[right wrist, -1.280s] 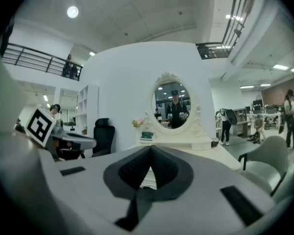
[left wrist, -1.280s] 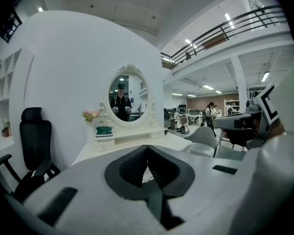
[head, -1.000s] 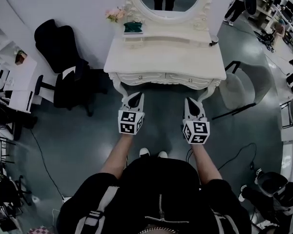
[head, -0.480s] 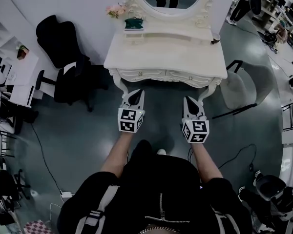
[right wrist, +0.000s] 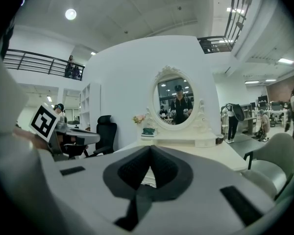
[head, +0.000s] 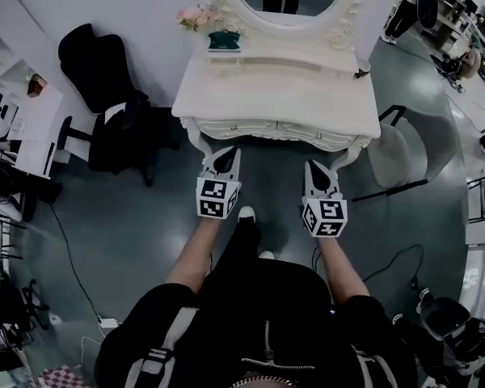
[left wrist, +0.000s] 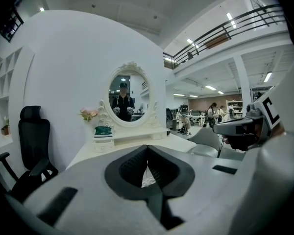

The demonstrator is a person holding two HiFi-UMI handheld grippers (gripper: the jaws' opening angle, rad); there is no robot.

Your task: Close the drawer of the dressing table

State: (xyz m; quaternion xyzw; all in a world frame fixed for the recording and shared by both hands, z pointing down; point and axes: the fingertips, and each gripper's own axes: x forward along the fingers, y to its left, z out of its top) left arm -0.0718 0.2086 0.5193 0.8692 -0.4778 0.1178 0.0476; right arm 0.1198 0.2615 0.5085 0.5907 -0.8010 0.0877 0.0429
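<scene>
While the left gripper [head: 224, 158] and right gripper [head: 318, 168] hang just short of the dressing table [head: 275, 95], the approach is the step in hand.
Both grippers have their jaws pressed together with nothing between them, tips aimed at the table's near face. The left drawer front [head: 230, 127] lies just beyond the left gripper, the right drawer front [head: 319, 131] just beyond the right one. Seen from above, neither plainly stands out, so I cannot tell which is open. Next, I judge, a closed tip must meet the open front squarely and push it straight toward the far side.
</scene>
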